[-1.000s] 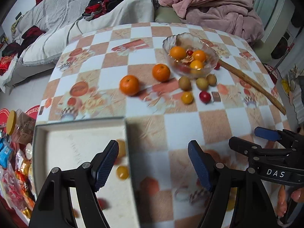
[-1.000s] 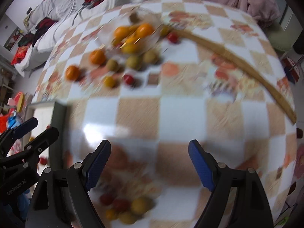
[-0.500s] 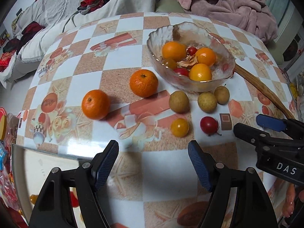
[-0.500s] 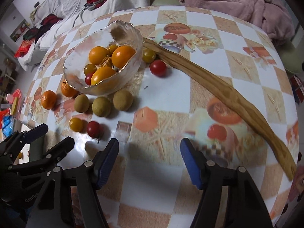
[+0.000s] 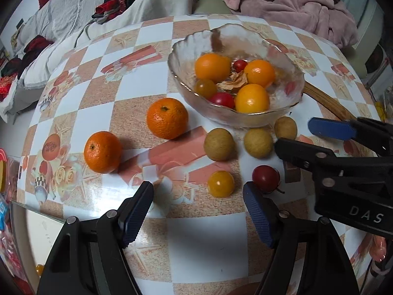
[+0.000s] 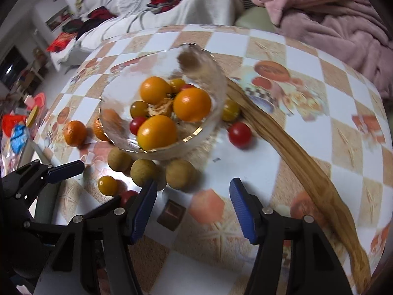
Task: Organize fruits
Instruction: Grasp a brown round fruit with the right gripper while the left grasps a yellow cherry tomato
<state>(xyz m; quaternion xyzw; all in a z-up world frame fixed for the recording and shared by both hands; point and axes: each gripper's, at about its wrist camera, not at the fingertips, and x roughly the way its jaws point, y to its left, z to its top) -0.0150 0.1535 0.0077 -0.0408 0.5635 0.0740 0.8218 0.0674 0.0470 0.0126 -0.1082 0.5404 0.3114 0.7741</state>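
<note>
A glass bowl (image 5: 177, 73) (image 6: 217, 81) holds oranges and cherry tomatoes. On the checked table in front of it lie two mandarins (image 5: 167, 118), three longans (image 5: 219, 144) (image 6: 179, 173), a yellow cherry tomato (image 5: 220, 184) and a red one (image 5: 265, 178). My left gripper (image 5: 197, 196) hangs open above the table just short of the two small tomatoes, with nothing between its fingers. My right gripper (image 6: 192, 191) (image 5: 303, 136) is beside it near the longans. Its jaws are closing with no fruit between them. A small brown square (image 6: 172, 215) lies under the gap.
A long wooden strip (image 6: 294, 157) runs from the bowl to the table's right edge, with two more tomatoes (image 6: 240, 134) beside it. A white tray (image 5: 36, 233) sits off the near left corner. Behind the table are a pink blanket (image 5: 294, 5) and a covered sofa.
Both grippers moved forward across the table toward the bowl and loose fruit. The tray slid nearly out of the left view. The right jaws narrowed.
</note>
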